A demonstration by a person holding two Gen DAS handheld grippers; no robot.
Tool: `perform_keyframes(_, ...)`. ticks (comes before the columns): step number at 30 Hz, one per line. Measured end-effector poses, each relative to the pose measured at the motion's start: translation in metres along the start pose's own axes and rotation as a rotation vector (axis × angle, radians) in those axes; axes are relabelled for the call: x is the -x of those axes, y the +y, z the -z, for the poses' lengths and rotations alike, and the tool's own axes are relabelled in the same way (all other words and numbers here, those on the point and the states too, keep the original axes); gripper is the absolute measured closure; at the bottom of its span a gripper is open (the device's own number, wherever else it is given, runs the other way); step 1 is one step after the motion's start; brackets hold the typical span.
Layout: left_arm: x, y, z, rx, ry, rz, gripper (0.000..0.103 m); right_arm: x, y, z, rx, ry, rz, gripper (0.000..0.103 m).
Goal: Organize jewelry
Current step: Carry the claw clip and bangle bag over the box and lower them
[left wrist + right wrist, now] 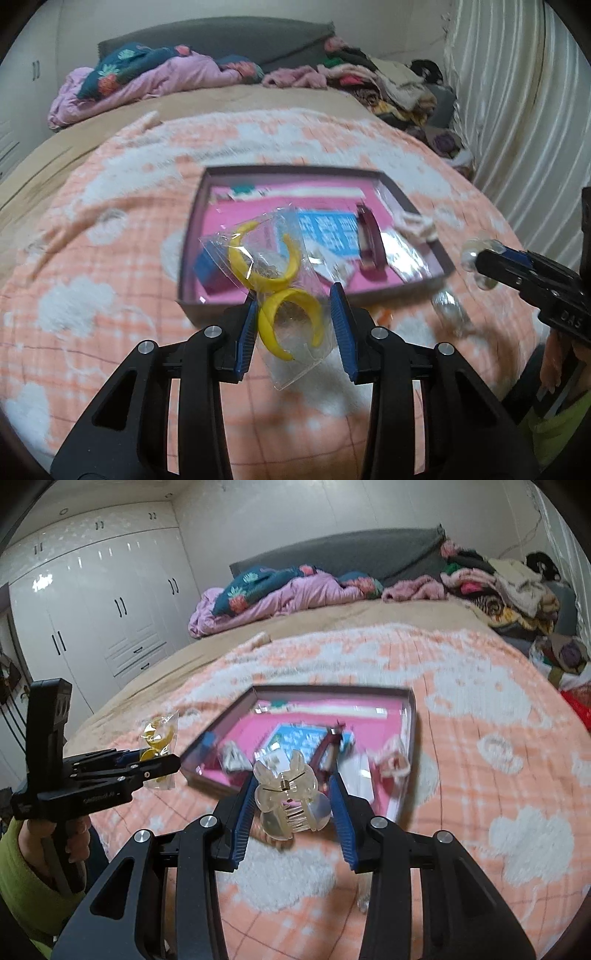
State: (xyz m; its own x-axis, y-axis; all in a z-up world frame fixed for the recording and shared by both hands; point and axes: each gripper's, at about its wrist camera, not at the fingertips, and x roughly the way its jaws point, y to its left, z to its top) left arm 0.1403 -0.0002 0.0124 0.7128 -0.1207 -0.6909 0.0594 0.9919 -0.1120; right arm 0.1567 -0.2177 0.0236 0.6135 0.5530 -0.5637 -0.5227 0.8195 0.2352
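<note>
My left gripper [295, 325] is shut on a clear plastic bag [280, 266] that holds yellow open bangles, lifted above the blanket just in front of the box. The open pink-lined box [291, 170] lies on the orange and white blanket and holds cards, a blue block and a dark red hair clip [369, 236]. My right gripper [293, 805] is shut on a clear hair claw clip [288, 797], held above the box's near edge [207, 779]. In the right wrist view the left gripper [173, 764] and its bag [160, 731] are at the left of the box.
A small clear item [448, 308] lies on the blanket near the box's right corner. Crumpled bedding [280, 590] and a clothes pile [517, 583] sit by the grey headboard. White wardrobes [110, 602] stand to the left, a curtain [517, 110] to the right.
</note>
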Motion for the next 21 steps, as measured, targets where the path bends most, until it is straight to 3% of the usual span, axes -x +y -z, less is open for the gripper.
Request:
perform_keyframes(9, 0.007, 0.011, -0.029, 0.025, -0.061, -0.021, 0.074, 0.007, 0.016, -0.029, 0.036, -0.075, -0.013, 0.065)
perform_keyframes(21, -0.020, -0.002, -0.051, -0.002, -0.057, -0.009, 0.074, -0.005, 0.007, -0.049, 0.011, -0.112, 0.017, 0.065)
